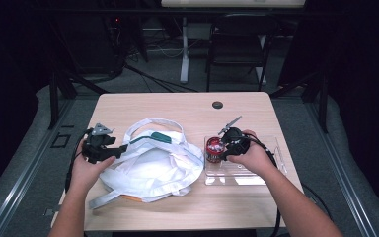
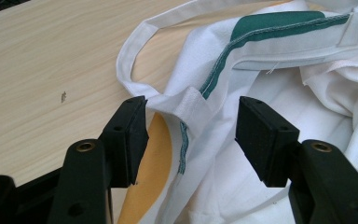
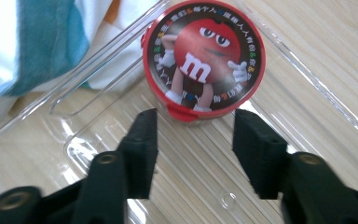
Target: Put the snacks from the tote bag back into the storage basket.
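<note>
A white cloth bag [image 1: 153,163] with a green band and white straps lies crumpled on the table's left half. My left gripper [image 1: 120,148] is at its left edge, and in the left gripper view [image 2: 191,135] the jaws stand apart, open, with the bag's hem [image 2: 193,100] between them. A round red candy tub [image 1: 213,149] with a cartoon lid [image 3: 203,56] sits at the left end of a clear plastic tray [image 1: 269,174]. My right gripper [image 1: 223,151] points at the tub, and its open jaws [image 3: 193,149] stop just short of it over the tray's ribbed floor [image 3: 200,186].
The wooden table [image 1: 177,106] has a dark cable hole [image 1: 217,104] at the back. An orange patch [image 2: 154,154] shows under the bag. Beyond the table stand a black chair [image 1: 239,47] and a desk leg [image 1: 184,49], with cables on the floor.
</note>
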`<action>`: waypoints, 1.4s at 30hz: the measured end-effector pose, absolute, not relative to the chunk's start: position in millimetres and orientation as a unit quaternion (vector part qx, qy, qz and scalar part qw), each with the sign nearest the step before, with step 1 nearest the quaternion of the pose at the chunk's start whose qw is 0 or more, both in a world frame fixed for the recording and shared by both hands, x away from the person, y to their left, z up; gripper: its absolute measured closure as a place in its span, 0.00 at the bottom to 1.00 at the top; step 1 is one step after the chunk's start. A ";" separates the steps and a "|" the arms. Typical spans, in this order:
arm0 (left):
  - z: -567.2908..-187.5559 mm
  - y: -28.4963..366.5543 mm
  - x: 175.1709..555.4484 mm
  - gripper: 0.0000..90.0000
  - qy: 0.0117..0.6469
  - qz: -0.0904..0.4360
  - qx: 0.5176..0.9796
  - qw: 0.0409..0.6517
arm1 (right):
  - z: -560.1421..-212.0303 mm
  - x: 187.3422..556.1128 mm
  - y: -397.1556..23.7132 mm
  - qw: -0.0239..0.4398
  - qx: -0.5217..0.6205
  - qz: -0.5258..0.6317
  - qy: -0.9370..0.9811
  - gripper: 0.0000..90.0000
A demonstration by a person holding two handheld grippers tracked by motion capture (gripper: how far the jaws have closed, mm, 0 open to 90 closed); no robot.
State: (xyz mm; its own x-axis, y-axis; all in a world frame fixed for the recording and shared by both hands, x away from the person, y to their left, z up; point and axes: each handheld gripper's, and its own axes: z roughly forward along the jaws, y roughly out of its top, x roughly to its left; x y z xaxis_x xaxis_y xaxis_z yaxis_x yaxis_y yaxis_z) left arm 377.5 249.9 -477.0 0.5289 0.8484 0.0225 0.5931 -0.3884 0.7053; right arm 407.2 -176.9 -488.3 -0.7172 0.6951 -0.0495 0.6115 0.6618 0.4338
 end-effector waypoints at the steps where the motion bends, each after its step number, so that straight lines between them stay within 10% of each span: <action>1: -477.3 249.7 377.5 0.48 0.445 0.195 0.810 0.329 | -488.2 405.6 -176.4 0.107 0.357 0.197 0.907 0.63; 42: -477.6 250.3 377.4 0.48 0.445 0.193 0.811 0.328 | -494.9 396.4 -170.8 0.107 0.332 0.193 0.917 0.79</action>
